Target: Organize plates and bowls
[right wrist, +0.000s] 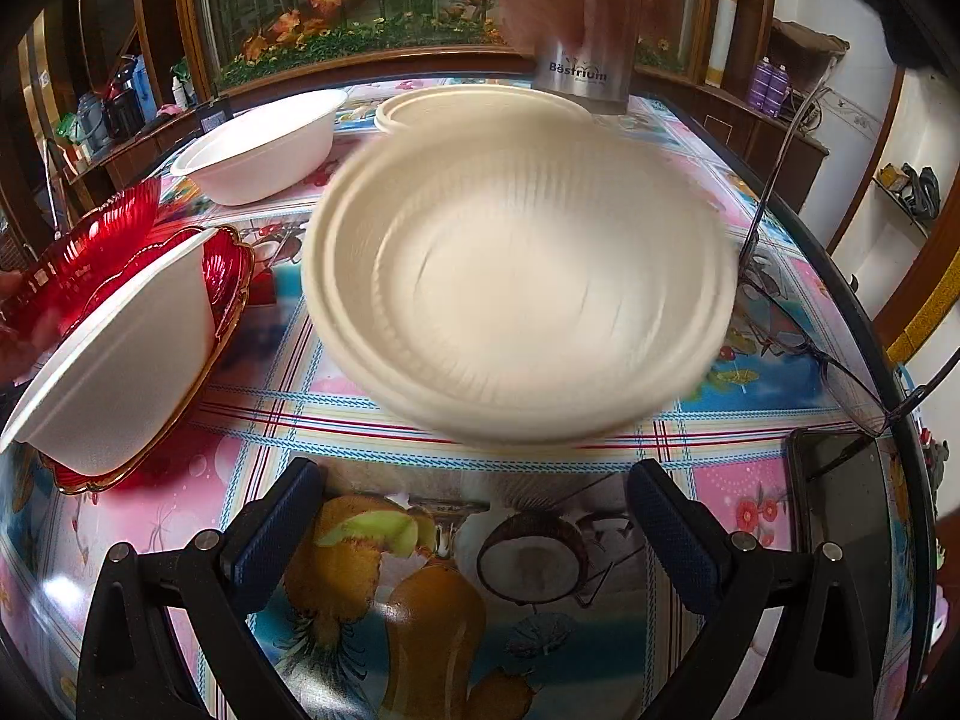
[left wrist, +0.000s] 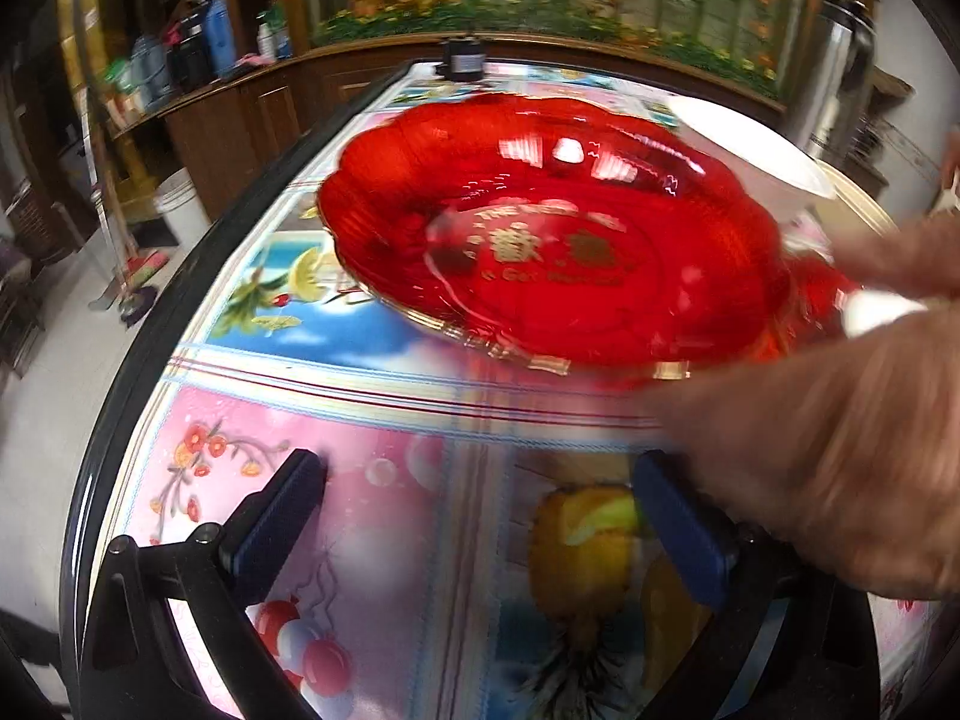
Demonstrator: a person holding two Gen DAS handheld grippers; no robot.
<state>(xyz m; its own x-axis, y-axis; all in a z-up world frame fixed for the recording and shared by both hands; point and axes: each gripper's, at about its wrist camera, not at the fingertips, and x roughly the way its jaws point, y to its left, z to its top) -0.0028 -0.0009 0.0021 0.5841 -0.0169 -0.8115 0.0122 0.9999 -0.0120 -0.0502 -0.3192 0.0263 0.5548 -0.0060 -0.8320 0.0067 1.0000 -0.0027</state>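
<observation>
Sorting under way. Left gripper point(left wrist: 480, 534) and right gripper point(right wrist: 474, 534) both spread, empty. Red plate point(left wrist: 552, 228) lies ahead — a bare hand point(left wrist: 840, 450), blurred, apparently handling it. Cream bowl point(right wrist: 516, 282) awaits stacking — needs a rim grasp.

Steel flask point(right wrist: 581, 75) at table's far edge; eyeglasses point(right wrist: 798, 312) beside black phone point(right wrist: 840, 504) on fruit-print tablecloth point(right wrist: 420, 570).

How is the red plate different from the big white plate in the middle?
The red plate is see-through, shiny, gold-edged with a wavy rim and gold writing; the white plate is plain, matte, with a round ribbed rim. A hand reaches at the red plate; nothing touches the white plate. Both are over the flowery tablecloth.
</observation>
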